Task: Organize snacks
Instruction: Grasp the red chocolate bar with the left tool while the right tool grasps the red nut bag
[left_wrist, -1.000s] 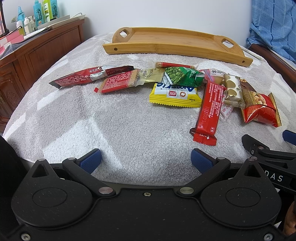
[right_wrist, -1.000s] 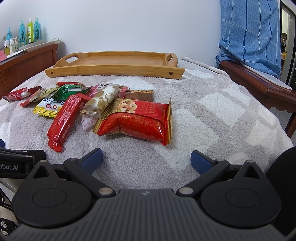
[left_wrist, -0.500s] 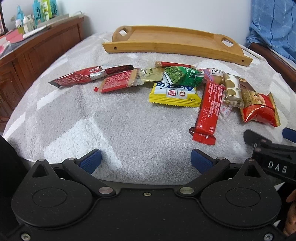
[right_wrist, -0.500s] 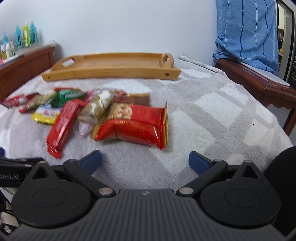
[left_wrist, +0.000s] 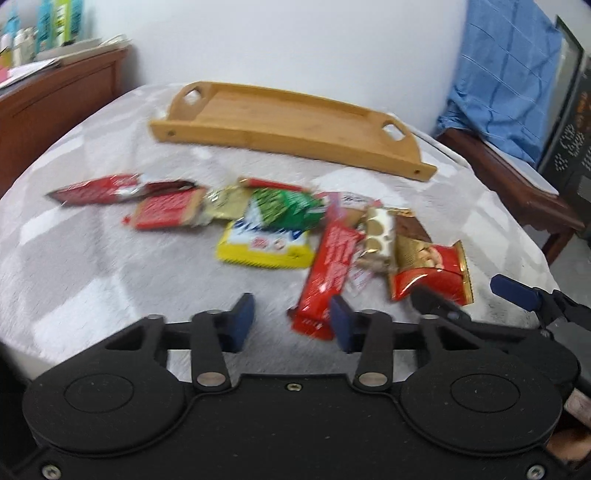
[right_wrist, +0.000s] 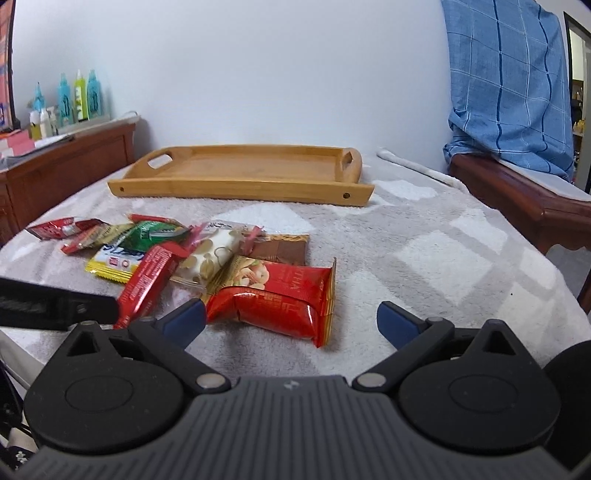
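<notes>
My left fingers (left_wrist: 291, 323) stand partly apart, pinching nothing, low in the left view just short of the long red bar (left_wrist: 330, 273), whose print is too blurred to read. My right fingers (right_wrist: 291, 321) are spread wide with nothing between them; the red nut bag (right_wrist: 275, 301) lies just past the left pad (right_wrist: 184, 321), its white letters showing "THA". The snacks (right_wrist: 177, 251) lie heaped at centre left on the grey blanket (right_wrist: 424, 258). The yellow pack (left_wrist: 264, 245) has unreadable lettering. The wooden tray (right_wrist: 240, 177) sits beyond, upper centre.
</notes>
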